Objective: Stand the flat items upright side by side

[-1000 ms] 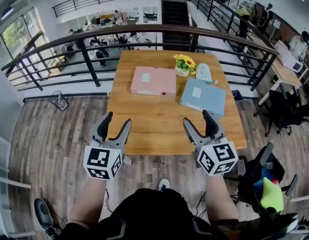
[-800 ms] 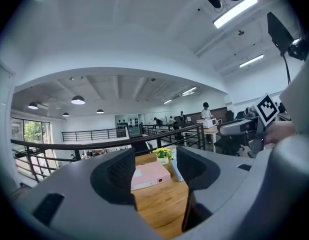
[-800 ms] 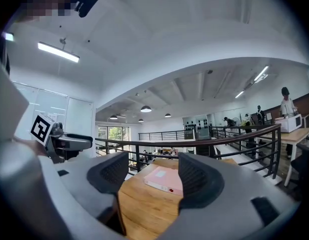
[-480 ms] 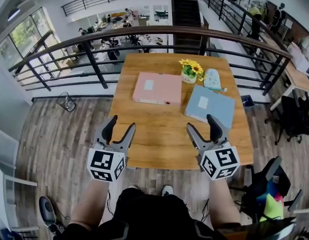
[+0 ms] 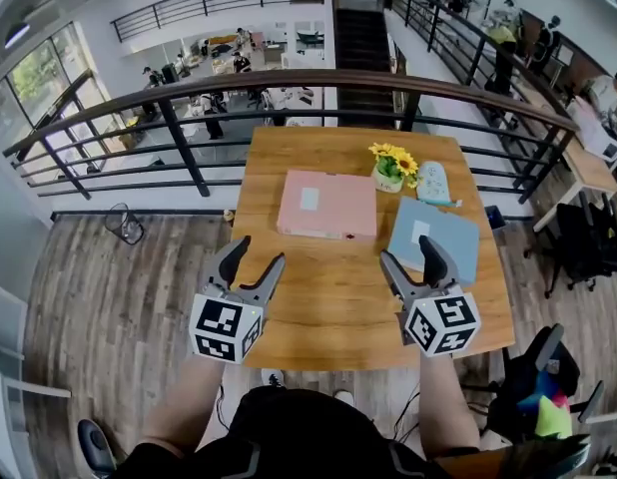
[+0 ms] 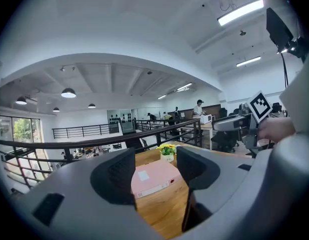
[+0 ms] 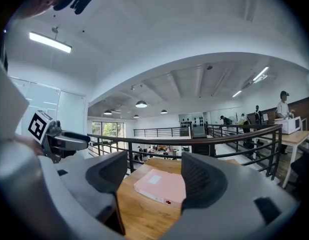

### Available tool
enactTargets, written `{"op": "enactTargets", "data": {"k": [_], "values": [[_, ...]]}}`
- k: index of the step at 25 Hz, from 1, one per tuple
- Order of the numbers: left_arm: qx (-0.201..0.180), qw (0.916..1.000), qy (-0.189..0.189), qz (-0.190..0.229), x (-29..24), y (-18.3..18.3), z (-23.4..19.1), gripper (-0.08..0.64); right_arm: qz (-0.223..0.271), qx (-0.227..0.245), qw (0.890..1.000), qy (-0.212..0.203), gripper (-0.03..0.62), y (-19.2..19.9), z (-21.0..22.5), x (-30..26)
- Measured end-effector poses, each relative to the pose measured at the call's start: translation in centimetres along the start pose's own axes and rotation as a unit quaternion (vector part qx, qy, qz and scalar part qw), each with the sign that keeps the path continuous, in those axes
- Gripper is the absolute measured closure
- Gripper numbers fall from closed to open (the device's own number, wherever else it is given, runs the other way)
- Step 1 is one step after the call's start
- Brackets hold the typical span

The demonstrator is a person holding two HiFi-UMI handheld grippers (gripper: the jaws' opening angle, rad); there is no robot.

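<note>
You are holding the left gripper (image 5: 259, 252) wide apart and empty. The right gripper (image 5: 408, 249) is opening, also empty. The pink binder (image 5: 328, 204) is lying flat at twelve o'clock and the blue binder (image 5: 434, 238) at two. Both are looking stiff, smooth and probably weighty, so take hold at the spine edge.

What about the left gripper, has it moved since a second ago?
Yes. The left gripper has come forward over the table, toward the pink folder.

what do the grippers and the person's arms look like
The left gripper and right gripper match: grey bodies, curved dark-lined jaws, a white cube of black square markers on each. The right's jaws are opening, empty. Bare forearms, dark clothing.
</note>
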State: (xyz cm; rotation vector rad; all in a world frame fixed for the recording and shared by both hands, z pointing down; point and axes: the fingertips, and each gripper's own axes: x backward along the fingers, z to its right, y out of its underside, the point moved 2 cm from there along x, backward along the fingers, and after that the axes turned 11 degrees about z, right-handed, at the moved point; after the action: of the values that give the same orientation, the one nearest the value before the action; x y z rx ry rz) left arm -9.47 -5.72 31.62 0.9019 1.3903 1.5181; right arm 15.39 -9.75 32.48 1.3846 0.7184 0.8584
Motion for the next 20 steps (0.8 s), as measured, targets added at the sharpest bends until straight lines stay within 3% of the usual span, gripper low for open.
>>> {"op": "enactTargets", "data": {"k": [10,15,20], "values": [[0.023,0.9989,0.039,-0.011,-4.9,3.8,-7.8,0.284,-0.043,-0.003,0.997,0.058,0.252,3.5,-0.5,-6.1],[0.033,0.9968,0.053,-0.049,-8.8,8.2,-8.9,0.284,-0.095,-0.019,0.992,0.078,0.252,8.5,1.6,-8.2],[0.015,0.9954,0.032,-0.090,-12.3,12.4,-9.4,0.281,-0.128,-0.044,0.988,0.074,0.252,13.4,4.6,-10.0]]}}
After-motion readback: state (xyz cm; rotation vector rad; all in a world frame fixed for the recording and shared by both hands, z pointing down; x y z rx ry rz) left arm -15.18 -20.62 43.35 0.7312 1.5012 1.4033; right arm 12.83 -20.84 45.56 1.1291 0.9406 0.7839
